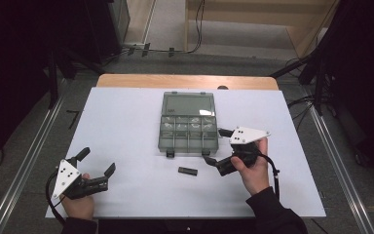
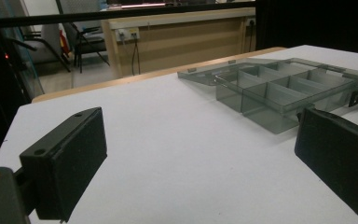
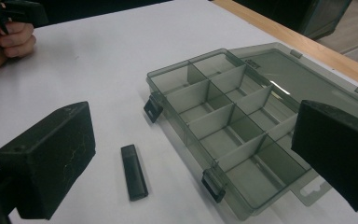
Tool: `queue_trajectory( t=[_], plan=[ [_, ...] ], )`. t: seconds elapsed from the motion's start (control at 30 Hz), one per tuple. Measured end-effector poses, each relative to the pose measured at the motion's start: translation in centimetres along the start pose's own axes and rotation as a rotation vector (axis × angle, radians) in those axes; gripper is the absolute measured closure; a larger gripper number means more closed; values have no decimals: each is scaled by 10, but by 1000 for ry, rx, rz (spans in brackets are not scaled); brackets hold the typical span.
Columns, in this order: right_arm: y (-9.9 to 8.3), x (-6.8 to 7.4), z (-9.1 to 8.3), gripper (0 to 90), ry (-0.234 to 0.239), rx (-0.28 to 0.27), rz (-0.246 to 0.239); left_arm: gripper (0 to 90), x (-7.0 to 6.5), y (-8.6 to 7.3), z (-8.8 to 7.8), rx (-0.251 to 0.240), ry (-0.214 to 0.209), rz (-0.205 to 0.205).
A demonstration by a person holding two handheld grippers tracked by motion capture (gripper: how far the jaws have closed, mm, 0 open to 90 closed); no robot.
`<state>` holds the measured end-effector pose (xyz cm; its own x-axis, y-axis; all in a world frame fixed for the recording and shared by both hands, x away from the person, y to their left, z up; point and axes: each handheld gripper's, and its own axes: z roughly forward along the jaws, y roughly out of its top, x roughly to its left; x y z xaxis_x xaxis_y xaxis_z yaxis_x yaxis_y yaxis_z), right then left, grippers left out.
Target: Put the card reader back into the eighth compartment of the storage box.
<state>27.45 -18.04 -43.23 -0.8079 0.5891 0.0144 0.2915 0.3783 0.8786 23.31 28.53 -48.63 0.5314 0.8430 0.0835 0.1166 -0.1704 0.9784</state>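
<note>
A smoky clear plastic organizer box (image 1: 188, 145) lies open mid-table, its lid (image 1: 188, 104) flat on the far side and its divided compartments looking empty. A small black stick (image 1: 187, 170) lies on the white tabletop just in front of it. My right gripper (image 1: 217, 146) is open near the box's front right corner, with the stick (image 3: 134, 171) and the box (image 3: 223, 121) between and beyond its jaws (image 3: 191, 158). My left gripper (image 1: 97, 161) is open and empty at the front left, facing the box (image 2: 284, 91) from a distance (image 2: 200, 158).
The white tabletop (image 1: 126, 122) has a wooden edge (image 1: 185, 80) at the far side. Metal rails (image 1: 27, 161) run along the floor on both sides. The person's other hand (image 3: 4, 39) appears at the top left of the right gripper view.
</note>
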Motion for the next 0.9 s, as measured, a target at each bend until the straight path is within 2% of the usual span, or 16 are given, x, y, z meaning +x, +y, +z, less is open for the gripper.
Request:
queue_trajectory(
  t=[0.23,0.7,0.73,0.77,0.8,0.83,0.9],
  plan=[
    [5,2,7,0,15,13,-12,23,0,0,0,0,0,1],
    [14,7,26,0,62,98,-46,23,0,0,0,0,-2,0],
    [14,7,27,5,62,111,-48,23,0,0,0,-2,-3,-2],
    [15,8,28,63,57,118,-50,23,0,0,0,-2,-2,-3],
    [15,8,28,63,57,118,-50,23,0,0,0,-2,-2,-3],
    [15,9,29,104,41,124,-47,23,0,0,0,-3,-2,-3],
    [15,10,32,111,35,143,-52,23,0,0,0,-2,-3,-3]
  ],
)
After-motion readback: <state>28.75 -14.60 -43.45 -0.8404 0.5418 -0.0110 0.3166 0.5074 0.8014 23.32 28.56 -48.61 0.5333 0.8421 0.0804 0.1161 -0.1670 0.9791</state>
